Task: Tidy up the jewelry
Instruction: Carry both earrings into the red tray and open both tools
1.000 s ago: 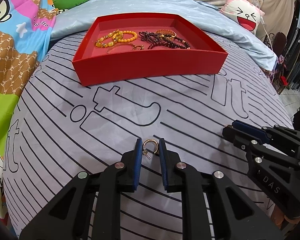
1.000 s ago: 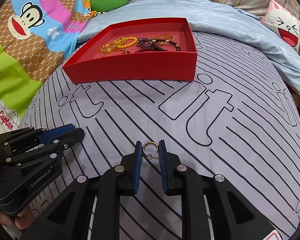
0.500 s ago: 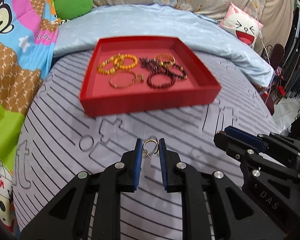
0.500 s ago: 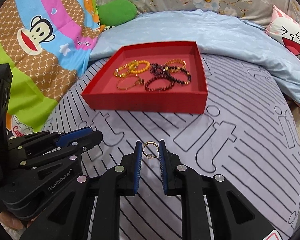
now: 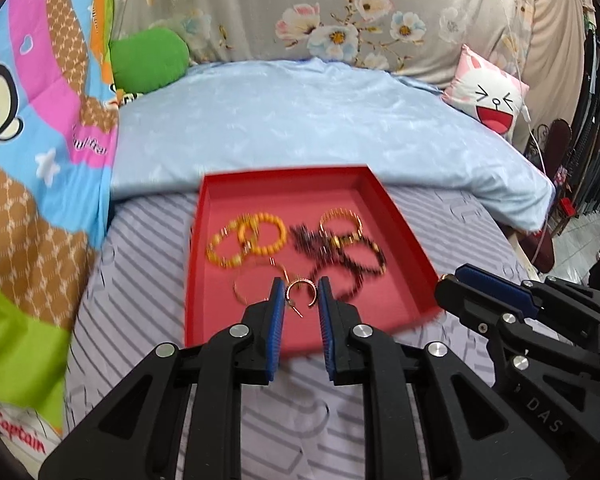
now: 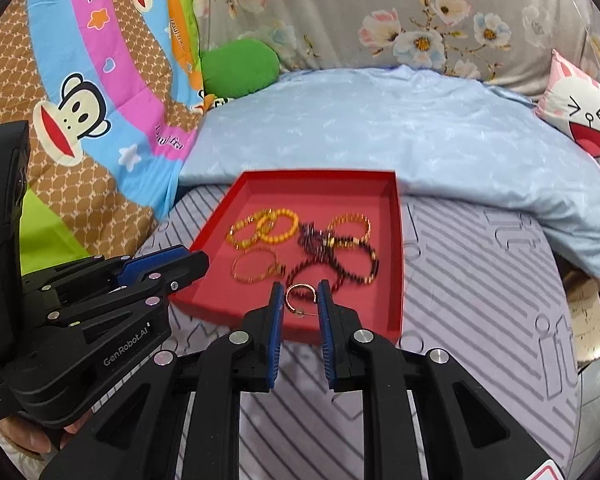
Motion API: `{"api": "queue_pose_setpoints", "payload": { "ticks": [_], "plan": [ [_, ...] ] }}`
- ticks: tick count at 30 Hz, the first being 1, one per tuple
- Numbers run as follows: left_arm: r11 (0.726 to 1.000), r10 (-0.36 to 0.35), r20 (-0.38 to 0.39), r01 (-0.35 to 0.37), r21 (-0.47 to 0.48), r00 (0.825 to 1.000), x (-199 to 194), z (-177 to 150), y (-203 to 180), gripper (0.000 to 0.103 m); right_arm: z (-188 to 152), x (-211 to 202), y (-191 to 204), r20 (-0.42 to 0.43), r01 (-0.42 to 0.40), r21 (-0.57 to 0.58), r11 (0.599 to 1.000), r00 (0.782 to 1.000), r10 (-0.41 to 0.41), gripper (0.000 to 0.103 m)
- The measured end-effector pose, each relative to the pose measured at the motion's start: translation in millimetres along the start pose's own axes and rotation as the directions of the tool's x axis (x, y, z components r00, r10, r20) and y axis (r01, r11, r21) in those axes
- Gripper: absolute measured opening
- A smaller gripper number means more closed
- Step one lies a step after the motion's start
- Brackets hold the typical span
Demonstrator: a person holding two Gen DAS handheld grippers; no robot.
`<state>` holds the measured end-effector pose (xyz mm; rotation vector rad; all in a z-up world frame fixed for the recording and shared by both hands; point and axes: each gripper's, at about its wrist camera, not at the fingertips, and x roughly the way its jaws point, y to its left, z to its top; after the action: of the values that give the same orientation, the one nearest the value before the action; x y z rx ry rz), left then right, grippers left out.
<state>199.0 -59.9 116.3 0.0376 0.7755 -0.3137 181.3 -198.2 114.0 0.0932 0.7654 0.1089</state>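
Note:
My left gripper (image 5: pixel 300 298) is shut on a small gold hoop earring (image 5: pixel 309 285), held above the near half of the red tray (image 5: pixel 404 232). My right gripper (image 6: pixel 299 298) is shut on a matching gold hoop earring (image 6: pixel 300 289), over the near edge of the same red tray (image 6: pixel 396 248). The tray holds yellow bead bracelets (image 5: pixel 246 240), dark red bead bracelets (image 5: pixel 340 256) and a thin gold bangle (image 6: pixel 256 268). Each gripper shows in the other's view: the right gripper (image 5: pixel 496 292) at the tray's near right corner, the left gripper (image 6: pixel 156 266) at its left edge.
The tray lies on a grey striped bed cover (image 6: pixel 480 288). A light blue quilt (image 5: pixel 320 120) is folded behind it, with a green cushion (image 5: pixel 150 58) and a pink-and-white face pillow (image 5: pixel 490 98) beyond. A cartoon monkey blanket (image 6: pixel 80 112) hangs on the left.
Both grippers have risen off the bed cover and moved forward towards the tray, each still holding its earring. The tray now sits under the fingertips and is seen more from above.

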Motion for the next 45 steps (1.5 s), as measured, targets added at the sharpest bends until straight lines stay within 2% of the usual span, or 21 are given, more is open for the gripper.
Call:
{"api": "queue_pose_setpoints", "payload": {
  "ticks": [9, 19, 29, 41, 45],
  "plan": [
    [0.999, 0.038, 0.012, -0.038, 0.005, 0.999, 45.2, 51.2, 9.8, 0.016, 48.6, 48.7, -7.5, -0.004, -0.025, 0.028, 0.999, 1.000, 0.026, 0.016],
    [0.998, 0.054, -0.021, -0.054, -0.009, 0.998, 100.0, 78.9, 22.0, 0.016, 80.8, 107.7, -23.9, -0.034, -0.016, 0.063, 0.998, 0.999, 0.018, 0.016],
    [0.998, 0.057, -0.101, -0.060, -0.023, 0.993, 145.5, 80.3, 30.6, 0.016, 83.1, 150.3, -30.9, -0.098, 0.002, 0.070, 0.998, 0.995, 0.005, 0.016],
    [0.998, 0.062, -0.159, -0.067, -0.022, 0.985, 164.4, 70.8, 32.1, 0.017, 74.9, 169.0, -33.9, -0.153, 0.010, 0.083, 0.997, 0.988, 0.003, 0.017],
    [0.996, 0.079, -0.157, -0.083, -0.021, 0.984, 164.9, 69.2, 32.4, 0.026, 72.1, 168.3, -33.2, -0.151, 0.012, 0.086, 0.996, 0.989, 0.001, 0.018]
  ]
}}
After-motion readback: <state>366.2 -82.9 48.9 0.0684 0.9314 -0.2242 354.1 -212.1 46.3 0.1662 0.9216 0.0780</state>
